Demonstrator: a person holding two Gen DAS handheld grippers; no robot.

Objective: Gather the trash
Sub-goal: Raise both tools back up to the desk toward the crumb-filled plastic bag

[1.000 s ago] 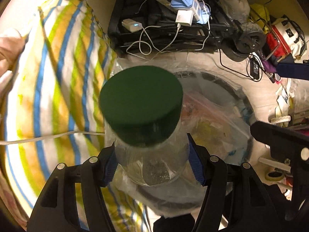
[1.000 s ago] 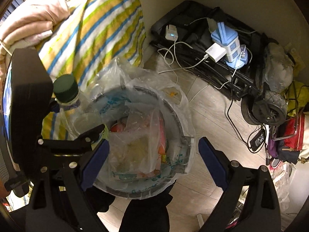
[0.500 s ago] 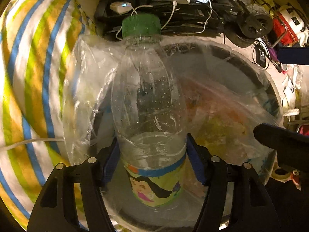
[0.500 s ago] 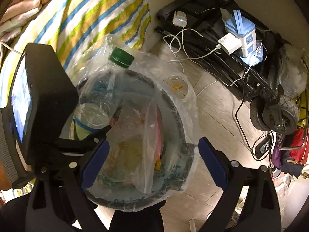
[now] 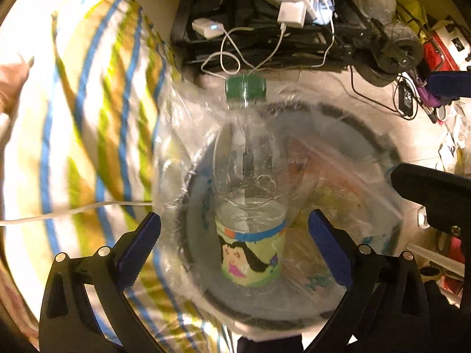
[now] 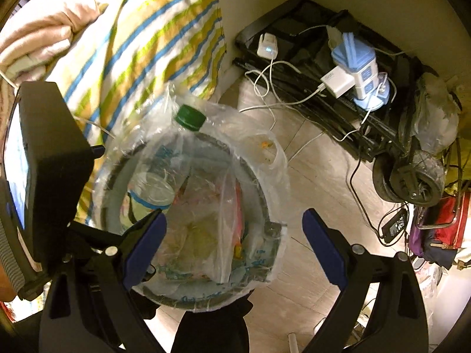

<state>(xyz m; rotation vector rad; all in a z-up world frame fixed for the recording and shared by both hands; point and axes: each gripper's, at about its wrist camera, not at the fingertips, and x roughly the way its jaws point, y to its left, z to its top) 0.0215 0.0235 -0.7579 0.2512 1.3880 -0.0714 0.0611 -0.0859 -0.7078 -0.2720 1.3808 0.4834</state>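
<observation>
Over at 9 o'clock in the left wrist view there's a rumpled bedsheet with blue, green and tan stripes (image 5: 88, 123), a thin white cable (image 5: 73, 210) lying across it. The left claw (image 5: 234, 248) has just been spreading its jaws and they stand wide apart, both blue pads clear of the clear plastic bottle with the green screw cap and cartoon label (image 5: 250, 194). That bottle sits dead centre between them, tilted, base down inside the round grey trash bin lined with a clear plastic bag (image 5: 353, 303), cap poking up past the rim at 12 o'clock. Other clear bags of trash fill the bin toward 3 o'clock. In the right wrist view the same bottle (image 6: 164, 173) leans in the bin's 10 o'clock side, and the right claw (image 6: 234, 250) hangs over the bin with jaws wide apart, nothing between them. At 2 o'clock a blue tower power strip (image 6: 362, 70) sits with white chargers plugged in.
</observation>
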